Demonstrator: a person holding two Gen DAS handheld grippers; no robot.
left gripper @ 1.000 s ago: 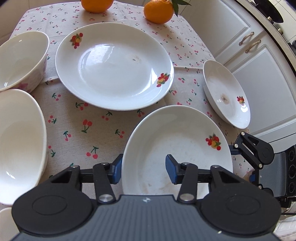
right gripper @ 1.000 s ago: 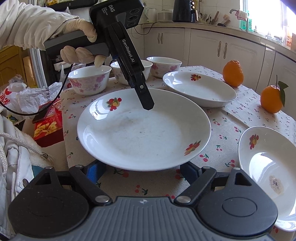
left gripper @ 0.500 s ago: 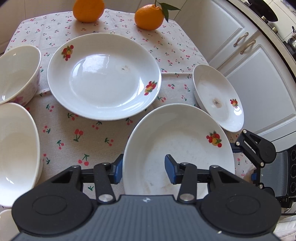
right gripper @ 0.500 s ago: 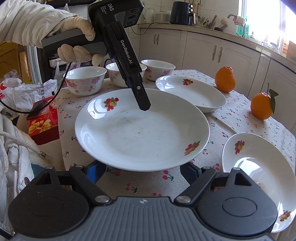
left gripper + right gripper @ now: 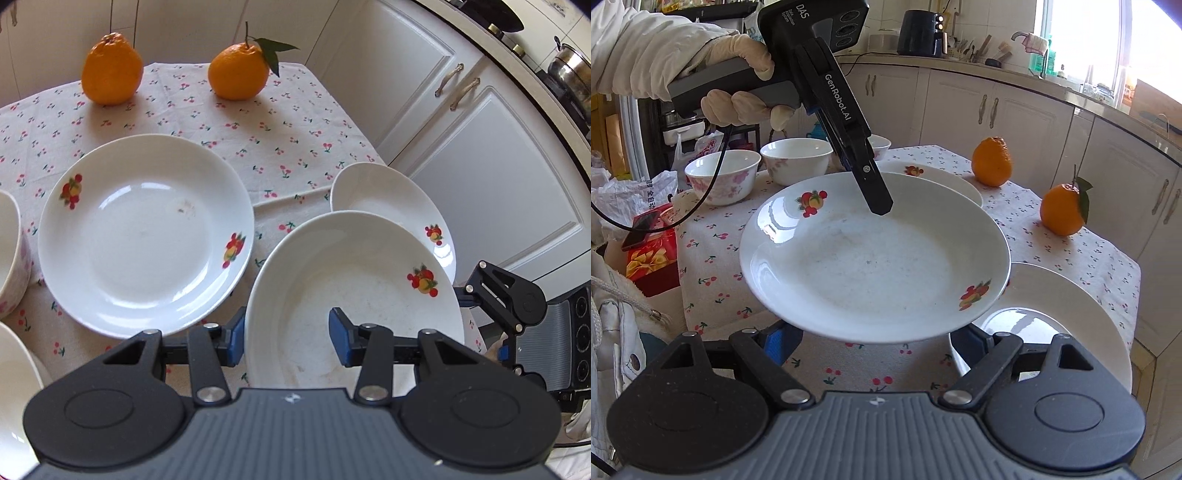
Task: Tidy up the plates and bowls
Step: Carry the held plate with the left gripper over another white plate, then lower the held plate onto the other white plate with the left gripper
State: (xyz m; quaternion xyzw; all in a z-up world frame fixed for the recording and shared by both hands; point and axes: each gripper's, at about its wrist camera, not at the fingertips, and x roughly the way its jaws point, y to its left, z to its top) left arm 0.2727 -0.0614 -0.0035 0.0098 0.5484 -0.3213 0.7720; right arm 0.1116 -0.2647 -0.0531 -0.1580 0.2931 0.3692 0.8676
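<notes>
A white plate (image 5: 875, 258) with two fruit prints on its rim is lifted off the worktop (image 5: 1052, 240), tilted a little, with its edge over a smaller plate (image 5: 1071, 317) that lies at the near right corner of the cloth. The left hand-held gripper (image 5: 286, 336) has one finger inside the lifted plate and one outside it, the rim running between them. The fingers are fairly close together, but whether they press on the rim I cannot tell. In the right wrist view that same gripper comes down from a gloved hand (image 5: 738, 92) onto the far rim.

The right hand-held gripper (image 5: 877, 341) sits low under the near edge of the plate with its fingers spread wide, the plate passing over the gap; no contact shows.

Three plates show in all: the lifted one, the small one under its edge, and a large plate (image 5: 144, 236) lying flat on the cherry-print tablecloth (image 5: 280, 147). Three white bowls (image 5: 722, 181) with pink flowers stand in a row at the far left of the worktop. Two oranges (image 5: 110, 70) rest near its far edge, one of them with a leaf.
</notes>
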